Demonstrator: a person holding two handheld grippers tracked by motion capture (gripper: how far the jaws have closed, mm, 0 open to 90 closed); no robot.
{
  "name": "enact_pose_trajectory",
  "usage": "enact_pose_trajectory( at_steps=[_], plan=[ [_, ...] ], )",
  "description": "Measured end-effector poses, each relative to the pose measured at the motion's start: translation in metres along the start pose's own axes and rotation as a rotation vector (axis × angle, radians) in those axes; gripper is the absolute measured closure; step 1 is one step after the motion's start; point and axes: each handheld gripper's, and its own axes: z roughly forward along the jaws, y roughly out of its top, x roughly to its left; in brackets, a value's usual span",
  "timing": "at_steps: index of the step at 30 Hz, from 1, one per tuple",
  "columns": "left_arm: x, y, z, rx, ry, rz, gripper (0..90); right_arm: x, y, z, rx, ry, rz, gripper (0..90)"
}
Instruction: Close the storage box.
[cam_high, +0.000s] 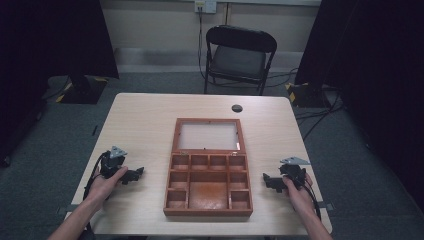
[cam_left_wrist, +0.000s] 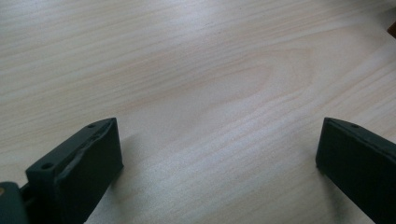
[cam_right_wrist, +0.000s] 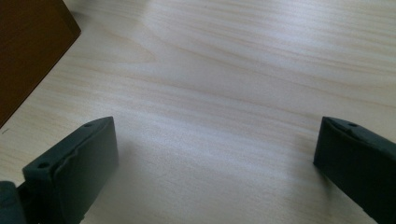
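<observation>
With both the left gripper (cam_high: 139, 173) and right gripper (cam_high: 266, 179) wide open and empty, the open reddish-brown wooden compartment box (cam_high: 208, 182) is best approached evenly from both sides of the pale wooden bench (cam_high: 145, 115).

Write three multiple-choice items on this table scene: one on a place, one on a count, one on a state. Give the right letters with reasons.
1. Where does the wooden box lie?
A. between the two grippers
B. left of both grippers
C. on the chair

2. How many compartments are in the box's top row?
A. two
B. four
C. six

3. How does the box's lid stand?
A. shut
B. taken off and set on the floor
C. open, laid back flat on the table

Answers:
1 A: the left gripper is at one side of the box and the right gripper at the other.
2 B: four small cells run side by side below the hinge.
3 C: the compartments lie bare and the lid's pale panel faces up behind them.
</observation>
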Motion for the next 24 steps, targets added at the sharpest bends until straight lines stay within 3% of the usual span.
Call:
enact_pose_trajectory(
  at_steps=[9, 10, 12, 13, 14, 17, 20, 24],
  plan=[
    [-0.002, 0.003, 0.002, 0.007, 0.008, -0.001, 0.0, -0.001, 0.002, 0.001, 0.004, 0.003, -0.002, 0.0],
    [-0.002, 0.005, 0.001, 0.033, 0.004, 0.002, 0.4, -0.003, 0.003, 0.001, 0.008, 0.001, -0.002, 2.6],
    [-0.003, 0.006, 0.001, 0.038, -0.001, 0.000, 4.0, -0.004, 0.004, -0.001, -0.008, -0.006, 0.014, 16.0],
    [-0.003, 0.007, 0.000, 0.041, 0.001, 0.007, 4.0, -0.004, 0.004, -0.001, -0.008, -0.006, 0.014, 16.0],
    [-0.004, 0.009, 0.000, 0.044, -0.011, 0.015, 9.1, -0.007, 0.005, -0.002, -0.009, -0.016, 0.047, 13.1],
    [-0.005, 0.011, -0.001, 0.040, -0.007, 0.019, 16.4, -0.009, 0.006, -0.002, -0.007, -0.015, 0.048, 14.1],
    [-0.006, 0.012, -0.001, 0.035, -0.022, -0.002, 15.9, -0.008, 0.007, -0.002, 0.005, -0.008, 0.043, 14.2],
    [-0.005, 0.016, -0.005, 0.014, -0.016, 0.007, 16.8, -0.006, 0.011, -0.006, -0.005, 0.010, 0.036, 14.3]
  ],
)
